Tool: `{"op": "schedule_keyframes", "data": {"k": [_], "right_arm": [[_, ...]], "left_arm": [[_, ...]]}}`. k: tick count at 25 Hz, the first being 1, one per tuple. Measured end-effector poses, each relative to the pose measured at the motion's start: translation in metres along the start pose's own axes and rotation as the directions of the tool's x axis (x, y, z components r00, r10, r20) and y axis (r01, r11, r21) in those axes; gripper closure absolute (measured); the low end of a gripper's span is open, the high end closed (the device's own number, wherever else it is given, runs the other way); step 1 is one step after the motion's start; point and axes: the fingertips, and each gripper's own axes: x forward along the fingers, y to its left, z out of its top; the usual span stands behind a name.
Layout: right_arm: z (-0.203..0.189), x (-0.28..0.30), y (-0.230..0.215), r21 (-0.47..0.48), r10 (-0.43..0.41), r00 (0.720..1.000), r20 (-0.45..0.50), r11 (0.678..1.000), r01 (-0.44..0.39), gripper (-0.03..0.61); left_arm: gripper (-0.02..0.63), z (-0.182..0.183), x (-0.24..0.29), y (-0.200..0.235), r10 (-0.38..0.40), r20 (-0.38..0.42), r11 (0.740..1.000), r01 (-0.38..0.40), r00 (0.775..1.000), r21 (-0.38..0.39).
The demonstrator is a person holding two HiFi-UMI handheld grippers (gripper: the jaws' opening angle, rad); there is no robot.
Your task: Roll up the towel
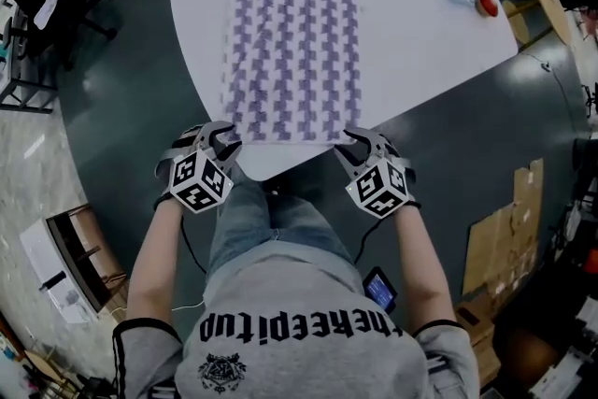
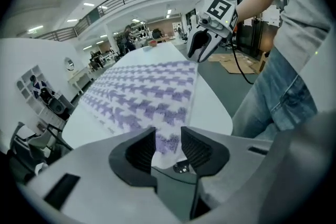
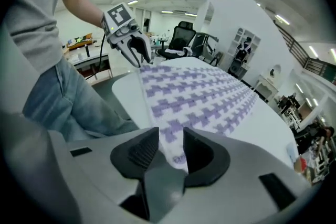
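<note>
As only gripper views show, left fingers (image 2: pixel 134 152) and right fingers (image 3: pixel 139 152) gape over the towel (image 1: pixel 290 33).

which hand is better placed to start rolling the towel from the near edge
Neither clearly: the left gripper sits at the towel's near left corner, the right gripper at its near right corner. Both have open jaws with the towel's edge between them, so the roll likely needs both together.
</note>
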Motion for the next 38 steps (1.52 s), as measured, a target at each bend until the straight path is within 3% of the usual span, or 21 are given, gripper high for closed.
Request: {"op": "schedule_keyframes", "data": {"k": [5,10,11,13,15,16,21,24,26,30,38], "right_arm": [[-0.032,0.018,0.004,-0.094,0.032,0.993,-0.117,0.995,-0.043,0.431],[-0.052,0.011,0.034,-0.187,-0.022,0.978,-0.207,0.982,-0.017,0.433],[-0.054,0.014,0.031,-0.205,-0.034,0.975,-0.22,0.979,-0.012,0.446],[-0.052,0.021,0.017,-0.228,-0.05,0.972,-0.231,0.974,-0.005,0.545],[-0.049,0.025,0.002,-0.224,-0.042,0.973,-0.227,0.974,-0.01,0.566],[-0.048,0.024,0.0,-0.219,-0.037,0.974,-0.222,0.976,-0.012,0.567],[-0.049,-0.007,0.027,-0.176,0.008,0.982,-0.186,0.983,-0.042,0.568],[-0.046,-0.017,0.023,-0.135,0.056,0.982,-0.179,0.988,-0.081,0.568],[-0.039,-0.021,0.011,-0.119,0.038,0.985,-0.169,0.991,-0.059,0.568],[-0.026,-0.012,-0.022,-0.122,-0.042,0.986,-0.161,0.992,0.022,0.568],[-0.019,0.028,-0.064,-0.175,-0.128,0.962,-0.243,0.981,0.087,0.568]], "left_arm": [[0.445,-0.021,0.016,-0.006,-0.058,-0.085,0.998,0.06,0.995,0.019],[0.446,-0.036,-0.001,-0.039,-0.051,-0.113,0.998,0.055,0.992,0.027],[0.454,-0.036,0.0,-0.038,-0.061,-0.112,0.998,0.064,0.992,0.024],[0.495,-0.034,0.005,-0.03,-0.08,-0.113,0.996,0.083,0.99,0.021],[0.57,-0.029,0.012,-0.016,-0.071,-0.123,0.996,0.076,0.99,0.036],[0.577,-0.028,0.013,-0.014,-0.066,-0.128,0.996,0.072,0.99,0.046],[0.578,-0.023,-0.007,-0.05,-0.159,-0.092,0.986,0.162,0.983,0.032],[0.577,-0.017,-0.016,-0.054,-0.248,-0.049,0.969,0.247,0.968,-0.027],[0.577,-0.011,-0.02,-0.046,-0.267,-0.006,0.961,0.266,0.964,-0.083],[0.577,-0.004,-0.017,-0.019,-0.229,0.042,0.958,0.233,0.972,-0.169],[0.577,-0.001,0.0,0.028,-0.09,-0.029,0.978,0.083,0.995,-0.193]]}}
